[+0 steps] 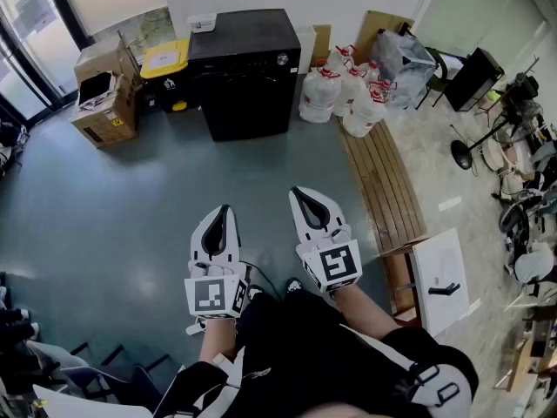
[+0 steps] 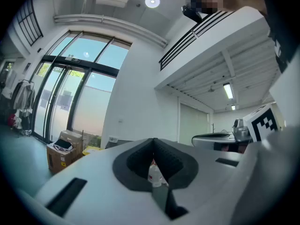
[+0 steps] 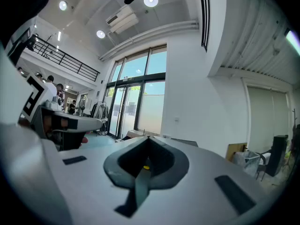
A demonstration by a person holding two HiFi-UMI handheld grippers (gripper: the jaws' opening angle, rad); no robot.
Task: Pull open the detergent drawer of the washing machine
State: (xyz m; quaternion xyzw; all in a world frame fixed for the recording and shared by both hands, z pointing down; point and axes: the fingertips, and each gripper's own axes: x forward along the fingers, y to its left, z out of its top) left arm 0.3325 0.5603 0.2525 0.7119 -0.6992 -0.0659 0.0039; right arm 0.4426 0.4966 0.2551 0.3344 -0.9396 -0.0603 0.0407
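Both hands low, level, side by side, left tongs (image 1: 224, 209) and right tongs (image 1: 298, 193) closed, empty, pointing at washer (image 1: 248, 77), well apart, against far wall, front facing person

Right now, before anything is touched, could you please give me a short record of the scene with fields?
washing machine: black, against the far wall, well apart from both grippers
drawer: cannot be made out from here
left gripper: shut, empty
right gripper: shut, empty, beside the left one
left of machine in head view: cardboard boxes
right of machine in head view: white jugs
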